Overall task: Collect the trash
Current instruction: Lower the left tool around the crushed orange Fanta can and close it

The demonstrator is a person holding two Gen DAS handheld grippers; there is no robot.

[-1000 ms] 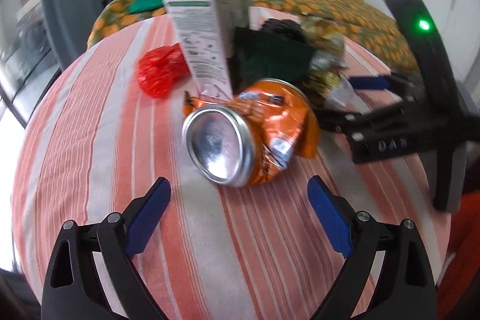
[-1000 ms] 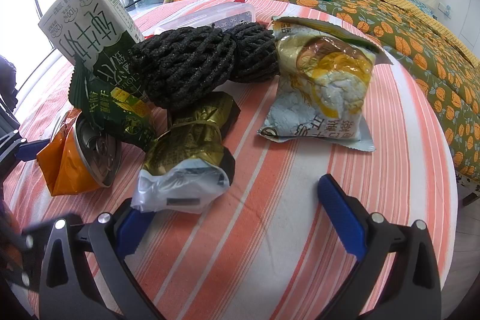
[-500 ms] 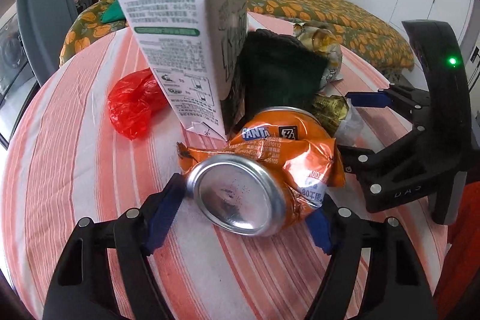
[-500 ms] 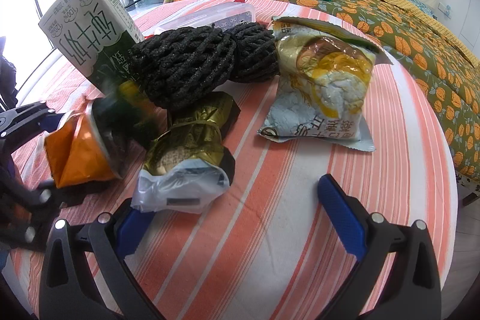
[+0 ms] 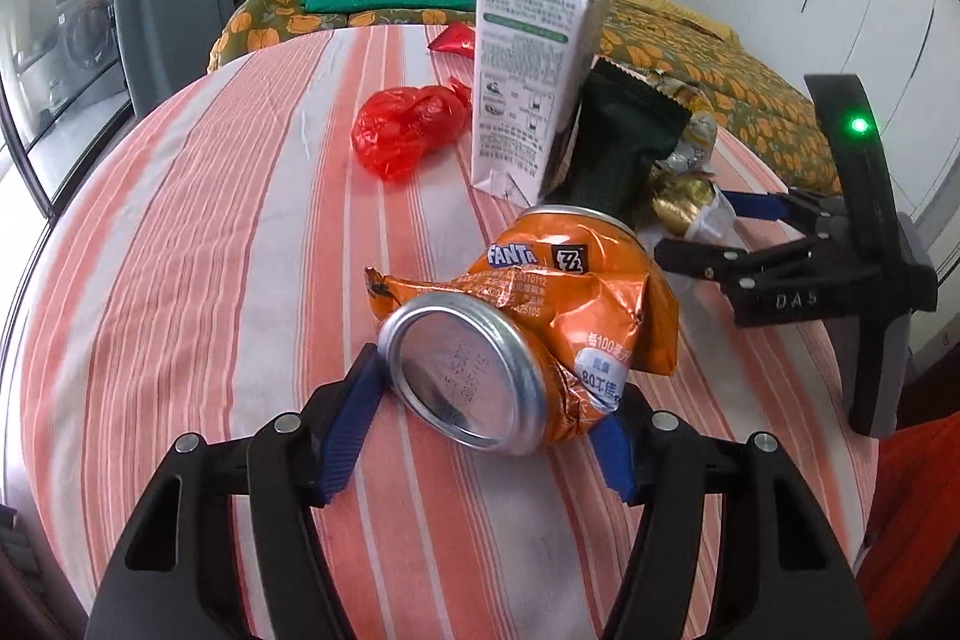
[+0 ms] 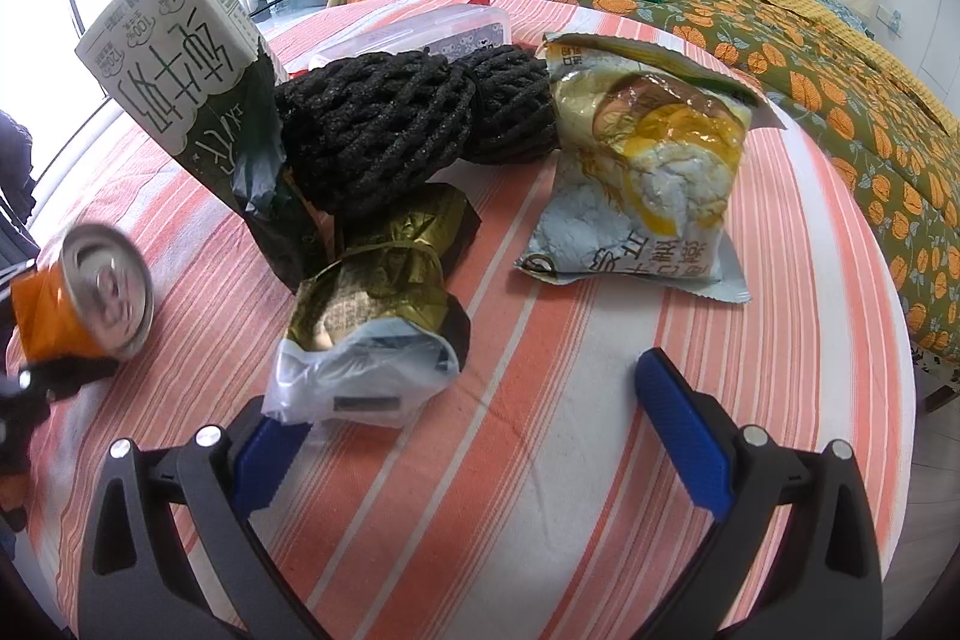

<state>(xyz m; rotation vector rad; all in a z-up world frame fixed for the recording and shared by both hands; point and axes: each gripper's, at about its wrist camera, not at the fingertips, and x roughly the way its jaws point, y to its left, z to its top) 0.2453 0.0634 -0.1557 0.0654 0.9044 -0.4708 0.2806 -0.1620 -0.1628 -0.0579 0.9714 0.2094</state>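
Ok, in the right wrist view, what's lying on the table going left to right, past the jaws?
Crushed orange can → milk carton → black netting bundle → yellow-and-white snack bag. The gold wrapper in front overlaps the netting, so I left it out.

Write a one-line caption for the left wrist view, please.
Left gripper, jaws just closed, clasps a crushed orange can on the striped tablecloth.
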